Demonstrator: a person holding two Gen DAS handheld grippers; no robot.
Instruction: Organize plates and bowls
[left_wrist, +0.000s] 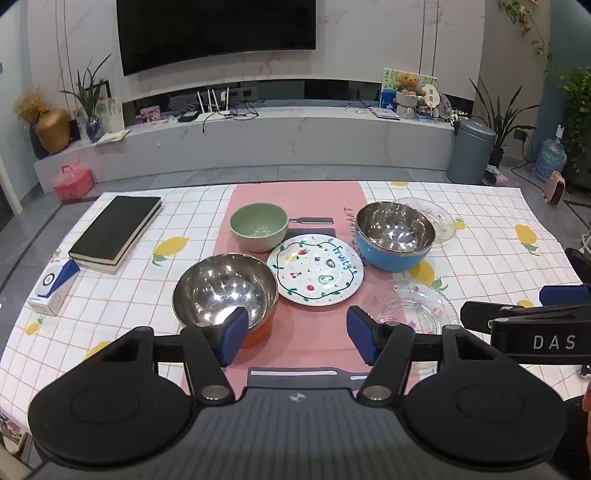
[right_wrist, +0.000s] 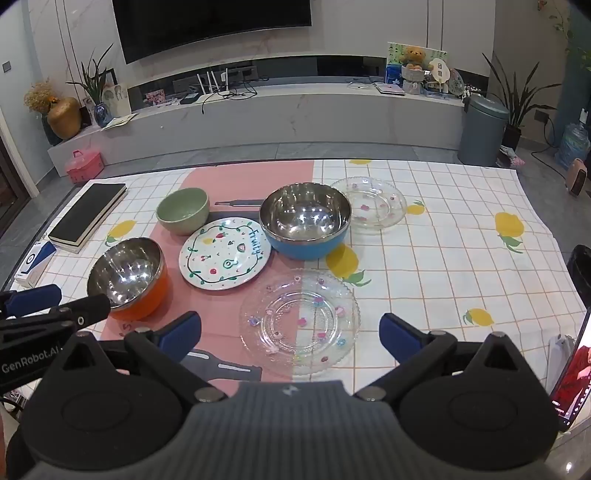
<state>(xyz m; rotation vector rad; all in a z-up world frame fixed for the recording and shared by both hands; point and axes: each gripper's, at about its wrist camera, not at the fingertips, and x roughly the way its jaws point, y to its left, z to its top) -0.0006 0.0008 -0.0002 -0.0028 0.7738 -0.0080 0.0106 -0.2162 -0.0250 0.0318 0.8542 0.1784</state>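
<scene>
Lemon-printed check cloth with a pink runner down its middle covered the worktop (right_wrist: 443, 236), and both pairs of tongs hung above its near edge, tilted downward. Left tongs (left_wrist: 295, 334) stood with jaws wide apart and nothing between them, the left pad overlapping the near rim of the orange-sided steel bowl (left_wrist: 225, 291) in the left wrist view; whether it touched the bowl could not be told. Right tongs (right_wrist: 290, 332) were spread fully, empty, hovering over the near clear glass plate (right_wrist: 299, 321), which lay half on the runner and half on the check cloth.

Just beyond, the white plate painted with fruit and the word "Fruity" (right_wrist: 224, 253) lay flat on the runner, between the orange-sided bowl on the left and the blue-sided steel bowl (right_wrist: 304, 221) on the right, close to both. Behind the painted plate sat the small green bowl (right_wrist: 183, 210), upright and empty. A second clear glass plate (right_wrist: 373, 203) lay just behind and to the right of the blue-sided bowl, partly hidden by it.

At the left edge rested a black book (right_wrist: 86, 218) with a small blue-and-white box (right_wrist: 35, 264) nearer. Farther off, across the floor, ran a long pale media shelf under a dark television (right_wrist: 212, 26).
</scene>
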